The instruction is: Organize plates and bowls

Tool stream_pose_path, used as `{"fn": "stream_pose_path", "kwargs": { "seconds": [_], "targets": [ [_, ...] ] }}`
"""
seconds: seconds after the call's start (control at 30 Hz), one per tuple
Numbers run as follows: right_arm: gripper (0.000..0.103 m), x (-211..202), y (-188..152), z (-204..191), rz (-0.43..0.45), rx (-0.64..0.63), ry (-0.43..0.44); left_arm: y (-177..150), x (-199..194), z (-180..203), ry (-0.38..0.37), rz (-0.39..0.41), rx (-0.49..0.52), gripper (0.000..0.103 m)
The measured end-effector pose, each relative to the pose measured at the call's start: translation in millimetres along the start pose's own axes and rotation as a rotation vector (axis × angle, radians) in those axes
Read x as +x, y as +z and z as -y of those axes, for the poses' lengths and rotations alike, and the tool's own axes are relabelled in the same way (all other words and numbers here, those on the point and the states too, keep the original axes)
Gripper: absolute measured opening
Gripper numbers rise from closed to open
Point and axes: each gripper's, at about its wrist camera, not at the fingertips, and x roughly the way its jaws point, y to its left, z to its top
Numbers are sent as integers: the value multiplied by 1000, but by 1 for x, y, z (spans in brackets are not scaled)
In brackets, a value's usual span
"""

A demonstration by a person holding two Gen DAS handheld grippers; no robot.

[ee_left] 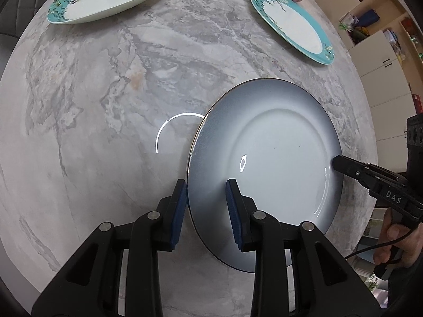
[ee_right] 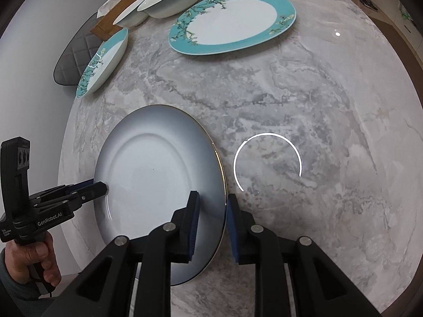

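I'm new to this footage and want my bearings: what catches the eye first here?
First, the grey-rimmed plate near the front edge of the marble table, with the left hand-held gripper and right hand-held gripper each straddling opposite sides of its rim. Next, the teal floral plates farther back: a large plate and a smaller plate. White bowls stand behind them at the far edge.

1. Under me spreads a grey marble-patterned table (ee_left: 111,84), glossy enough to throw back a ring-shaped light reflection (ee_right: 267,158).
2. Past its far left edge I see a dark quilted chair back (ee_right: 76,55).
3. A brown wooden board (ee_right: 116,18) lies at the table's far corner.
4. Beige cabinets and cluttered open shelves (ee_left: 370,26) stand to my right.
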Motion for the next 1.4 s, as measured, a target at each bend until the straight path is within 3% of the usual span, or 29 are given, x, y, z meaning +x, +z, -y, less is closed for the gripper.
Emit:
{"fn": "stream_pose_path", "kwargs": {
  "seconds": [0.17, 0.2, 0.23, 0.3, 0.37, 0.47, 0.5, 0.57, 0.83, 1.0, 1.13, 1.4],
  "targets": [
    [25, -4, -1, -1, 21, -6, 6, -3, -8, -8, -11, 23, -39, 35],
    [31, -9, -2, -1, 39, -2, 8, -4, -14, -12, -10, 40, -48, 53],
    [40, -15, -2, 0, 62, 6, 16, -5, -20, -15, -15, 63, -58, 61],
    [88, -30, -3, 3, 118, 34, 20, -6, -34, -22, -30, 115, -81, 65],
    [103, -50, -2, 9, 200, 75, 32, -7, -46, -28, -59, 151, -101, 71],
    [103, -68, 2, 16, 237, 116, 71, -8, -66, -37, -143, 208, -147, 88],
    [103, -71, 5, 18, 226, 126, 80, -8, -71, -37, -156, 223, -151, 103],
    [103, -80, 8, 21, 232, 142, 96, -5, -84, -34, -154, 252, -139, 103],
    [103, -125, 6, 11, 443, 102, 116, 4, -130, -20, -171, 427, -69, 103],
    [103, -137, 22, 13, 484, 60, 117, 26, -126, -9, -148, 424, -59, 103],
    [103, -132, 58, 29, 492, 40, 117, 57, -119, 1, -103, 435, -29, 103],
    [103, -93, 143, 73, 435, 2, 195, 156, -68, 15, -12, 390, 31, 103]
  ]
}}
